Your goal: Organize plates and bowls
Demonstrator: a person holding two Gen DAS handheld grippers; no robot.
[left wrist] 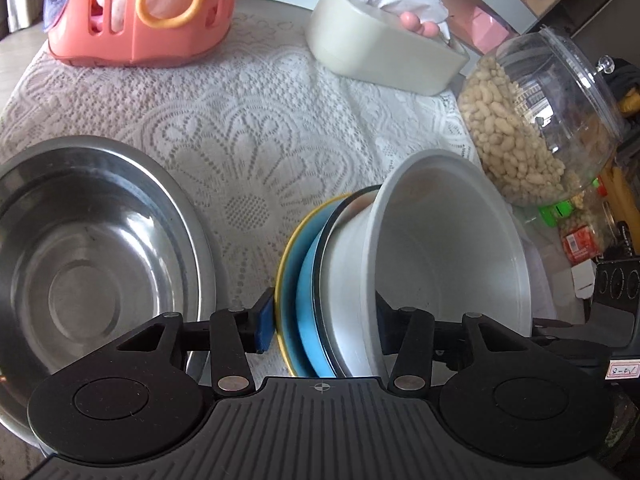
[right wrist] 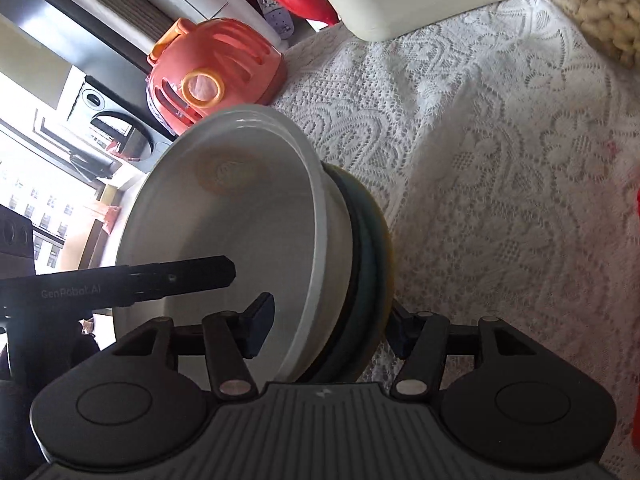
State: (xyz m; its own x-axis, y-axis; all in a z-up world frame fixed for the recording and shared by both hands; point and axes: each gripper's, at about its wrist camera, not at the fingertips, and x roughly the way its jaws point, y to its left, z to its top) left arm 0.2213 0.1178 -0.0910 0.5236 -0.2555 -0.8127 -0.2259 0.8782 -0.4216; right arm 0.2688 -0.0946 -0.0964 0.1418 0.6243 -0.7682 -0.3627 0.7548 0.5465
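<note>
Left gripper (left wrist: 326,328) clamps stack of white bowl (left wrist: 448,264) w/ blue plate (left wrist: 294,280), lower centre of frame. Right gripper (right wrist: 328,330) grips same stack. Steel bowl (left wrist: 100,264) at left on lace tablecloth (left wrist: 248,128).

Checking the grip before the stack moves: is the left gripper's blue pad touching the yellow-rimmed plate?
Touching. In the left wrist view the pad presses flat against the yellow-rimmed plate, with no gap visible.

Steel bowl (left wrist: 100,256) glossy; white bowl (left wrist: 448,264) matt; tablecloth (left wrist: 248,128) lace.
</note>
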